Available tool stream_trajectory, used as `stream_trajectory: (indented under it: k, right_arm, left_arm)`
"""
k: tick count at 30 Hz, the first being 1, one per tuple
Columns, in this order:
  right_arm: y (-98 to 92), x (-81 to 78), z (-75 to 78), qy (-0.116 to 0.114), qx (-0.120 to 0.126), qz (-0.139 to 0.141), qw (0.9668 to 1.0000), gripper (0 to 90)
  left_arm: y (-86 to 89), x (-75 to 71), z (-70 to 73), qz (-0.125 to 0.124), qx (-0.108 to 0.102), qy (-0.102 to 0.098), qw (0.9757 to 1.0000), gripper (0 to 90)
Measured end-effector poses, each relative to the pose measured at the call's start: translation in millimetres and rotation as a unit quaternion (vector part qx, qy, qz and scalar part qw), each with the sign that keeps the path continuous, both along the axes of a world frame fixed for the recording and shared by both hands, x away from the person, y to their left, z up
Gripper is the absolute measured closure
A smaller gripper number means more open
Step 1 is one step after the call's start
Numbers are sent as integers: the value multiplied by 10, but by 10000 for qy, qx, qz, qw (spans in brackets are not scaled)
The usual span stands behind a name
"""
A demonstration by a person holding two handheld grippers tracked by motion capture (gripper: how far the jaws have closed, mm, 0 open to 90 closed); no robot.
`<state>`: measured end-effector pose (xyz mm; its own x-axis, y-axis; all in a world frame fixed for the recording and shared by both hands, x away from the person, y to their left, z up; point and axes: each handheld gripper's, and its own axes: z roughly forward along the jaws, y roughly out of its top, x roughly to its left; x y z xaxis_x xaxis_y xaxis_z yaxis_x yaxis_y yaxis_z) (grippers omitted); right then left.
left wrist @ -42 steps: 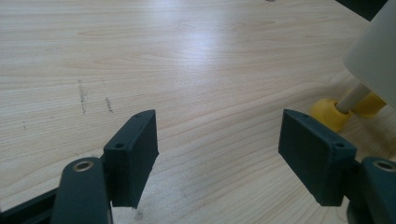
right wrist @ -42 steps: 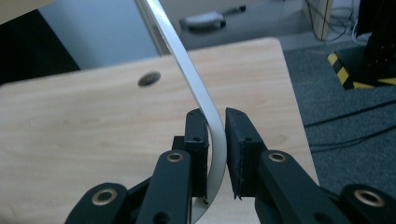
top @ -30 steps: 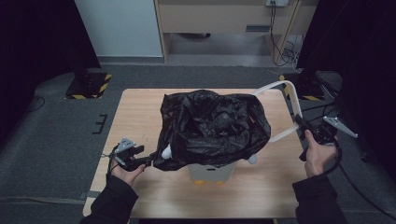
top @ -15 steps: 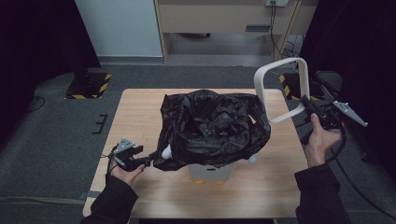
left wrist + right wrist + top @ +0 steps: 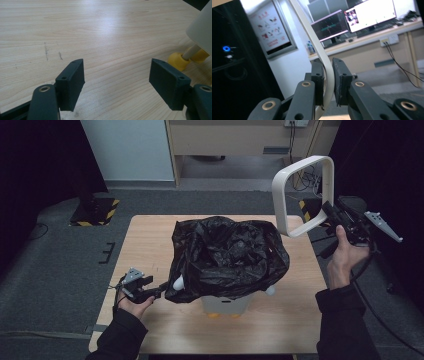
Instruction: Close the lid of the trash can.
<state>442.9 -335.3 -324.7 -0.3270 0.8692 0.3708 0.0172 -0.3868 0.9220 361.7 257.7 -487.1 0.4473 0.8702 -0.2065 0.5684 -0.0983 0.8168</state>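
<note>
From above, the right tongs point(image 5: 331, 213) grip a white ring point(image 5: 302, 195) beyond the worktop's point(image 5: 150, 235) right edge; the open left tongs point(image 5: 116, 82) face a yellow foot point(image 5: 177, 60).

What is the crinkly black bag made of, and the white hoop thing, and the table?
The black bag looks like thin plastic film: it crumples and glints. The white ring, clamped in the right gripper, seems hard, smooth plastic with a matte finish, keeping its shape. The table shows pale wood grain with a soft sheen; solid wood or laminate, I cannot tell.
</note>
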Motion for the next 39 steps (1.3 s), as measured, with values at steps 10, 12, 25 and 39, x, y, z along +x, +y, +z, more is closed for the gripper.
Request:
stream_trajectory:
  k: [10,12,25,39]
  right_arm:
    - [186,-60,335,-232,-76,1145,9931,799]
    - [247,-72,374,-225,-136,1449,9891,798]
    - [786,-134,497,190,-756,3231,9432,792]
    - [1176,-66,440,876,-1449,3519,9206,792]
  left_arm:
    - [3,-1,6,25,-15,-13,10000,279]
    - [3,-2,6,24,-17,-13,10000,279]
    - [17,-3,12,43,-33,-28,10000,279]
    - [16,-2,17,42,-52,-45,10000,279]
